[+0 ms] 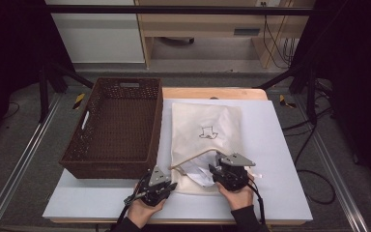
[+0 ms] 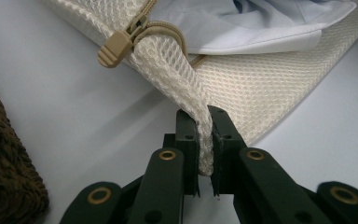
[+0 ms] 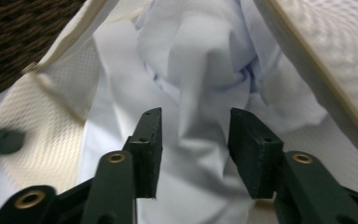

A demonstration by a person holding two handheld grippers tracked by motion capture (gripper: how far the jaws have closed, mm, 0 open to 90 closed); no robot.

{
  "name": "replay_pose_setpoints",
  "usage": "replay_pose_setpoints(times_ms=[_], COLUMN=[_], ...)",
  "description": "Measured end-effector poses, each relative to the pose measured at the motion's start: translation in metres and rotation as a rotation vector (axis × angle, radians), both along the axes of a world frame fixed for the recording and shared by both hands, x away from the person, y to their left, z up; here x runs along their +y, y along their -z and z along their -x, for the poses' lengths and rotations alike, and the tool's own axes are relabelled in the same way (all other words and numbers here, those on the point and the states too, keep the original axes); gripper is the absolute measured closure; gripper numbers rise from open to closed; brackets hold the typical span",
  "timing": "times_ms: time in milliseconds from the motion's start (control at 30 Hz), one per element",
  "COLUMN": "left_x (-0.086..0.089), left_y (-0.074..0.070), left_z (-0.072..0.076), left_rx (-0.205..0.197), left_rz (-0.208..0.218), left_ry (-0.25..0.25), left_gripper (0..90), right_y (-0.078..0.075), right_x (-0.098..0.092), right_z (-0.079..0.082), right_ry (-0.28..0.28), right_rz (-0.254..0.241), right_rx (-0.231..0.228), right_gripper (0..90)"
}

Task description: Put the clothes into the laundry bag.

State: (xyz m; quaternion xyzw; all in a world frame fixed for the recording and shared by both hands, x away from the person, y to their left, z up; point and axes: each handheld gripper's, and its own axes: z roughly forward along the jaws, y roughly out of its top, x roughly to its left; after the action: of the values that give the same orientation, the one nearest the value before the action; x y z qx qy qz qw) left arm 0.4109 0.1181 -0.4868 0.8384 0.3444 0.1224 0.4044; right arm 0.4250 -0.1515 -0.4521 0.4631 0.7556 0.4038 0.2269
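L gripper (image 2: 204, 140): jaws clamped on corner of mesh laundry bag (image 2: 261, 88), just below zip pull (image 2: 115, 48). R gripper (image 3: 193, 149): jaws apart, nothing pinched, over pale shirt (image 3: 200, 70) lying in bag mouth. Basket (image 1: 116, 125) beside, L of grippers. Progress est.: bag open, shirt partly in; pushing in + zipping left.

A lab: black frame rails (image 1: 174, 9) (cables (image 1: 275, 43) trailing behind).

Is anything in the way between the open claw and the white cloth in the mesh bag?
Nothing visible: the right gripper stands open right over the crumpled white cloth, inside the cream mesh bag's open mouth.
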Motion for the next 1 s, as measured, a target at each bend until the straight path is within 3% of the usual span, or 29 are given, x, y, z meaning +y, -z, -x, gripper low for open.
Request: replay_pose_setpoints(times_ms=[200,333,467,500,600,833,1000], left_x=[0.0,0.0,0.0,0.0,0.0,0.0,0.0], left_y=[0.001,0.001,0.0,0.0,0.0,-0.001,-0.001], left_z=[0.0,0.0,-0.001,-0.001,-0.001,-0.001,-0.001], left_rx=[-0.004,-0.004,0.001,0.003,0.003,0.005,0.007], left_rz=[0.002,0.001,0.001,0.0,-0.003,-0.005,-0.006], left_ry=[0.001,0.002,0.004,0.005,0.004,0.006,0.007], left_gripper=[83.0,82.9,82.9,82.9,82.9,82.9,82.9], right_y=[-0.005,0.001,0.015,0.017,0.02,0.023,0.024], right_x=[-0.007,0.005,0.012,0.015,0.02,0.037,0.035], right_z=[0.017,0.016,0.007,0.005,0.0,-0.012,-0.027], right_ry=[-0.035,-0.044,-0.037,-0.036,-0.056,-0.012,0.059], right_rz=[-0.038,0.007,0.043,0.046,0.075,0.116,0.117], right_rx=[0.014,0.024,0.063,0.074,0.071,0.076,0.054], right_gripper=[45.9,45.4,47.2,48.6,63.5,83.5,87.2])
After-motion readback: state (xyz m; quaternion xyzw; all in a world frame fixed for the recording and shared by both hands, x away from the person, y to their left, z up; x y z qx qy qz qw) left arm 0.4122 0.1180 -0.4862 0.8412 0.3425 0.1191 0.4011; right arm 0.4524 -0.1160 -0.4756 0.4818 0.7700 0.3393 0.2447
